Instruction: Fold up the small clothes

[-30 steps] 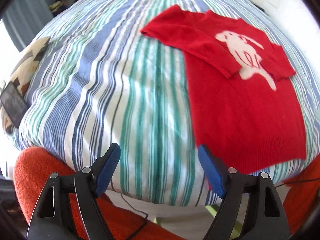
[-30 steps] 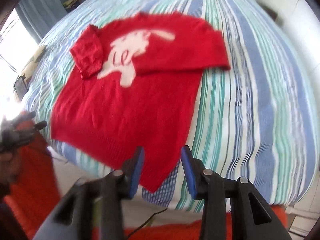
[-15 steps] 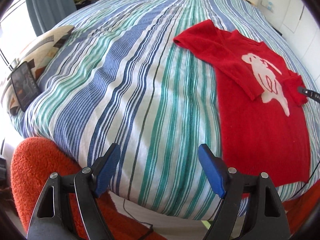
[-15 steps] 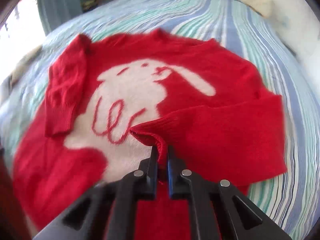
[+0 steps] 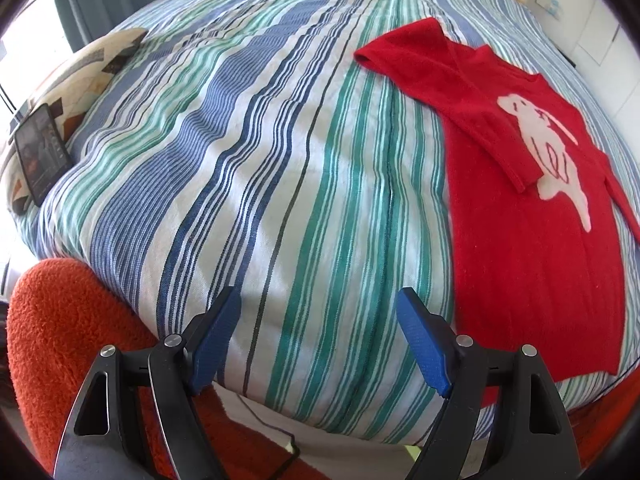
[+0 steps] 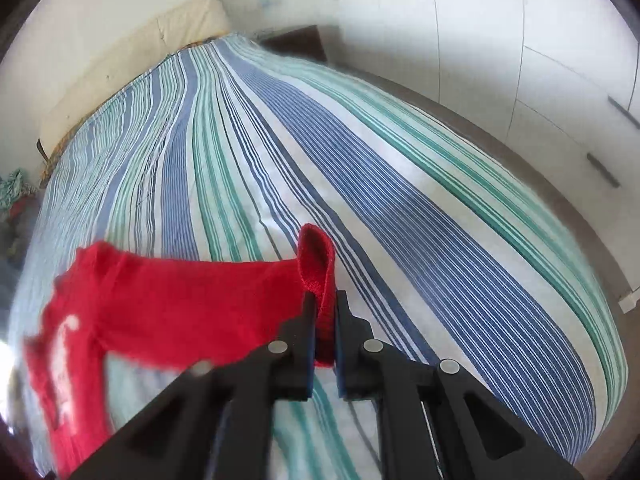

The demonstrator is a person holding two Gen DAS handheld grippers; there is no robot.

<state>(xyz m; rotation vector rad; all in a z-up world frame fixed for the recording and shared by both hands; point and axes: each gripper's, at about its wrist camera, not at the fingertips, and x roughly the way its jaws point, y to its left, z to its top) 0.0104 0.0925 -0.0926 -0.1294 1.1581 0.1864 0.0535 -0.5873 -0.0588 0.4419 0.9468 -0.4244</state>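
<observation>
Broadly, a bed with a blue, green and white striped cover (image 5: 248, 184) fills both views. On its right part, seen from the left wrist, lies the red knitted sweater with a white animal figure (image 5: 532, 248), one sleeve folded across its chest. The right gripper (image 6: 322, 320) has its fingers clamped on the sweater's red ribbed cuff (image 6: 318, 264), lifted above the cover. The left gripper (image 5: 318, 340) hangs at the bed's near edge, fingers spread wide, holding nothing.

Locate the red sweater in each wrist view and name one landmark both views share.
Left wrist: red sweater lies flat at right on the bed.
Right wrist: lower left, its cuff pinched in the right hand-held gripper.
Shared landmark: the striped bedspread.
</observation>
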